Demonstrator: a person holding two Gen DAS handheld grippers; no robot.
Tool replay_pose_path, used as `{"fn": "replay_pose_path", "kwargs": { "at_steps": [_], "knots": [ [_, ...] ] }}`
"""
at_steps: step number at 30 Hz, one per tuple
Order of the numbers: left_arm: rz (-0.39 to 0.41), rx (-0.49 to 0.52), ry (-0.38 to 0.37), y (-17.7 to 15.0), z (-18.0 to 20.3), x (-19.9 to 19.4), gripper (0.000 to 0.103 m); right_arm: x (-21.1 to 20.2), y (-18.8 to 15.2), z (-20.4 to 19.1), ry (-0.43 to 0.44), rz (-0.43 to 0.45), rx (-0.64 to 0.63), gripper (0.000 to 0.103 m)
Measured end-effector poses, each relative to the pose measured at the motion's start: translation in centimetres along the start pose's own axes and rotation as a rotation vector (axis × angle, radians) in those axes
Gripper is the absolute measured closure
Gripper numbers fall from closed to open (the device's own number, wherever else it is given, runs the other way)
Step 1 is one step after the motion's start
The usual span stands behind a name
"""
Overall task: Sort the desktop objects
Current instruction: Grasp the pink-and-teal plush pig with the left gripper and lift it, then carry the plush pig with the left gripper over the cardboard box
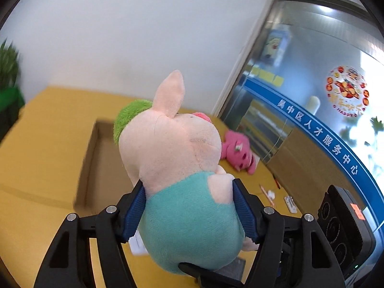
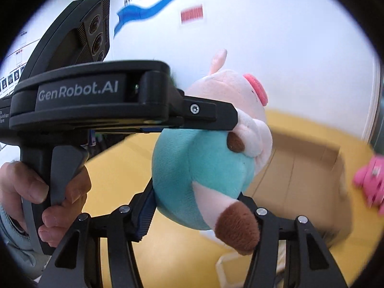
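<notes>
A plush pig (image 1: 172, 144) with a pale pink head and a teal body hangs above the yellow table (image 1: 43, 144). My left gripper (image 1: 188, 184) is shut on its teal body, and the blue pads (image 1: 242, 206) press in from both sides. In the right wrist view the pig (image 2: 204, 168) shows from the side. My right gripper (image 2: 196, 192) is shut on its lower body by a brown-tipped leg (image 2: 237, 230). The left gripper (image 2: 96, 96), held by a hand (image 2: 28, 187), reaches in from the left. An open cardboard box (image 1: 96, 163) (image 2: 307, 168) lies behind the pig.
A pink plush toy (image 1: 237, 151) (image 2: 369, 182) lies on the table to the right of the box. A green plush (image 1: 129, 115) shows behind the pig's head. Pens and small white items (image 1: 268, 194) lie at the right, by a second carton (image 1: 300, 163) and a glass door (image 1: 312, 72).
</notes>
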State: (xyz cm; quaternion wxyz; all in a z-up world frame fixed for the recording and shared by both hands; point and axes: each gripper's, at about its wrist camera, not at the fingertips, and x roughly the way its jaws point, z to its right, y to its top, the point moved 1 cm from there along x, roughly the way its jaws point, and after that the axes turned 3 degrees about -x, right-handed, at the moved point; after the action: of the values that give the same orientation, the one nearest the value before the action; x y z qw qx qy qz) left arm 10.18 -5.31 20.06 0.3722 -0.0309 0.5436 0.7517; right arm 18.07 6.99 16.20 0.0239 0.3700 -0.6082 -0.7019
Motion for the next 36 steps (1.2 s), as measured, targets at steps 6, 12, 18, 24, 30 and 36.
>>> {"fn": "replay_pose_path", "kwargs": {
  "at_steps": [6,12,18,24,30,36],
  "knots": [
    [0.143,0.187,-0.024,11.7,2.9,-1.4,0.031,-1.4,10.8,4.4,-0.007,0.184,-0.009,0.049],
    [0.235,0.279,-0.045,21.2,4.2,-2.1,0.031,-1.9,19.8,7.7,-0.018,0.283,-0.029,0.049],
    [0.212,0.282,-0.01,27.2,3.5,1.2,0.031,2.0,25.4,11.3,0.01,0.294,0.036,0.049],
    [0.09,0.248,0.049,27.8,0.8,9.1,0.031,8.2,25.2,14.0,0.061,0.222,0.15,0.05],
    [-0.104,0.131,0.06,24.2,-8.4,19.0,0.031,18.2,20.0,17.6,0.062,0.073,0.236,0.05],
    [-0.322,0.011,0.11,16.6,-17.3,27.8,0.031,28.6,10.9,19.8,0.111,-0.117,0.401,0.05]
  ]
}}
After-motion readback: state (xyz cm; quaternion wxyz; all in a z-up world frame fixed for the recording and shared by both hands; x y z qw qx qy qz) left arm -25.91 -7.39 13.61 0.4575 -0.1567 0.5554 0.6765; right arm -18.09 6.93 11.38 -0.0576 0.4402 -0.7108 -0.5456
